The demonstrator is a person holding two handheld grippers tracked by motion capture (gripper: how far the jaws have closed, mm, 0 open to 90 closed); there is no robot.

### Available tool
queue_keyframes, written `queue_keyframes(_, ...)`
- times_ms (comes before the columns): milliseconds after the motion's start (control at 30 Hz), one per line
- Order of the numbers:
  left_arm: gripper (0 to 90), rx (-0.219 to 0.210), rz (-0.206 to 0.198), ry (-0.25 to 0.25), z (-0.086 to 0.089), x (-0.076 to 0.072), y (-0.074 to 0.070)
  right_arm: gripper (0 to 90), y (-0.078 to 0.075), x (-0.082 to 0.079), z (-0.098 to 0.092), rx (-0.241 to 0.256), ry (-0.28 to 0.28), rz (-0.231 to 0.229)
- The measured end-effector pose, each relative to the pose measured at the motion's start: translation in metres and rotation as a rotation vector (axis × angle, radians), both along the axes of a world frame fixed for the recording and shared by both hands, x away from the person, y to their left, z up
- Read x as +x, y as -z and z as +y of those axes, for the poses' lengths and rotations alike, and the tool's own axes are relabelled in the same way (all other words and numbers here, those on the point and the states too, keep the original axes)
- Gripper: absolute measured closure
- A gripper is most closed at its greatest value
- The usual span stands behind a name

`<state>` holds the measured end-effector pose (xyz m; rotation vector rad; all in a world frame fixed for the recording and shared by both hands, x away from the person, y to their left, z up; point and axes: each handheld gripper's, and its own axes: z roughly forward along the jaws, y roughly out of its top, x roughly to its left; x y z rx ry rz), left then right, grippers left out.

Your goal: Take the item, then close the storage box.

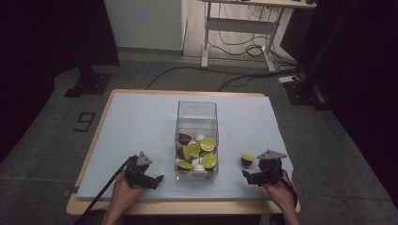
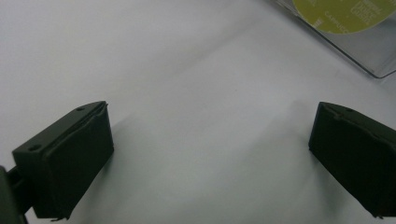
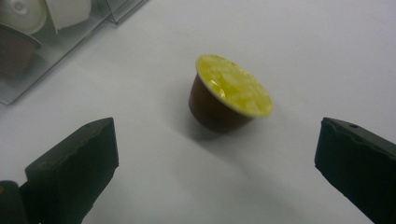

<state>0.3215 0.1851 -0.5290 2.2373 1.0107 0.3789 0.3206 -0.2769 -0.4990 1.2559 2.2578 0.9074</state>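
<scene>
A clear plastic box (image 1: 197, 112) stands mid-table and holds several coffee capsules, brown ones with yellow-green lids and some white ones. One loose brown capsule (image 1: 247, 159) with a yellow-green lid lies on the white sheet to the right of the box. My right gripper (image 1: 251, 177) is just in front of it, open. In the right gripper view the capsule (image 3: 229, 95) lies tilted ahead of the wide-open right gripper (image 3: 217, 140), untouched. My left gripper (image 1: 154, 180) rests left of the box, open, and in its own view the left gripper (image 2: 212, 119) has bare sheet between its jaws.
The white sheet (image 1: 141, 122) covers a wooden table (image 1: 89, 206). The box corner (image 2: 369, 56) with a yellow lid (image 2: 345, 14) shows at the upper right of the left gripper view. The box wall (image 3: 28, 79) lies upper left in the right gripper view. Desk legs and cables stand on the floor beyond.
</scene>
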Motion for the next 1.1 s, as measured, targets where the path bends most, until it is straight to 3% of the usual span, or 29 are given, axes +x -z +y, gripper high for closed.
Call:
queue_keyframes(100,0.0,0.0,0.0,0.0,0.0,0.0,0.0,0.0,0.005,0.002,-0.001,-0.016,0.007,0.014)
queue_keyframes(433,0.0,0.0,-0.001,0.0,0.0,0.0,0.0,0.0,0.026,0.01,-0.006,-0.033,0.008,0.131)
queue_keyframes(733,0.0,0.001,-0.001,0.0,0.0,0.0,0.0,0.0,0.03,0.007,-0.008,-0.017,0.003,0.095)
queue_keyframes(1100,0.0,-0.001,0.0,0.0,0.0,0.0,0.0,0.0,0.03,0.007,-0.007,-0.02,0.009,0.1)
